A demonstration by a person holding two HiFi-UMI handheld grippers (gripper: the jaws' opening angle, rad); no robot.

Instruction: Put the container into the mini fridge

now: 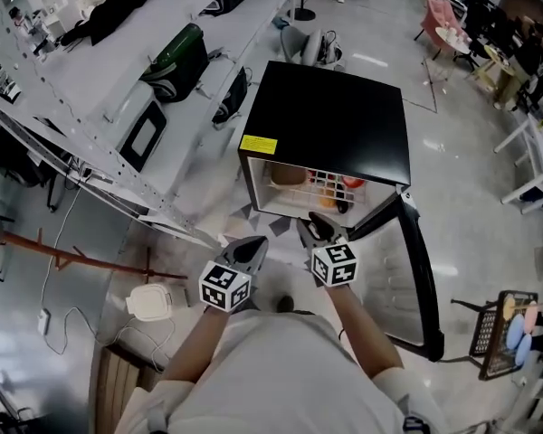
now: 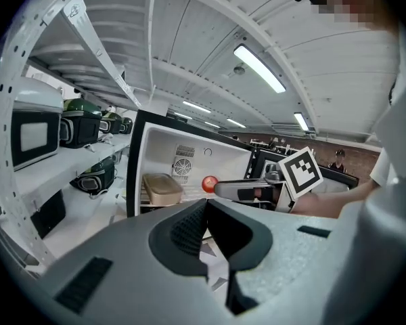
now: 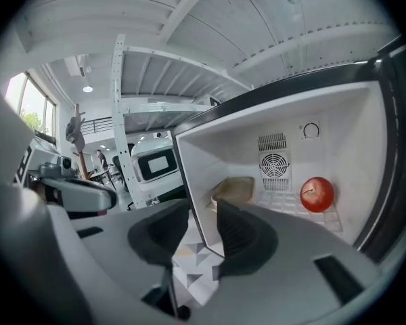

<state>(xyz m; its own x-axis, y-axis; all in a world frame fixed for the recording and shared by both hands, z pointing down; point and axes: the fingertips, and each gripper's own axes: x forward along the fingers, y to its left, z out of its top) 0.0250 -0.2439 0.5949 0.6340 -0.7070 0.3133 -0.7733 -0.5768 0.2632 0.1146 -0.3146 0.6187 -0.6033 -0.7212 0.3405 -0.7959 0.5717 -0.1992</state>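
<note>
In the head view, a black box-shaped mini fridge (image 1: 330, 120) with a white interior is seen standing on the pale glossy floor (image 1: 471, 179). Its black-framed door (image 1: 418, 269) is swung wide to the right. A beige rectangular plastic container (image 1: 288, 174) is seen inside the mini fridge, at the left of the shelf, and a red round fruit (image 1: 352, 182) lies apart from it to the right. The grey left gripper (image 1: 252, 250) and the grey right gripper (image 1: 319, 230) are held side by side just in front of the opening, both outside it.

In the left gripper view, the jaws of the left gripper are seen pressed together at their tips, with nothing between them. Beyond them the container is seen on the wire shelf near the left wall, and the right gripper is seen at the right, in front of the mini fridge.

In the right gripper view, the jaws of the right gripper are seen parted by a narrow gap, and nothing is gripped. The container is seen at the back left of the compartment and the red round fruit at the back right
</note>
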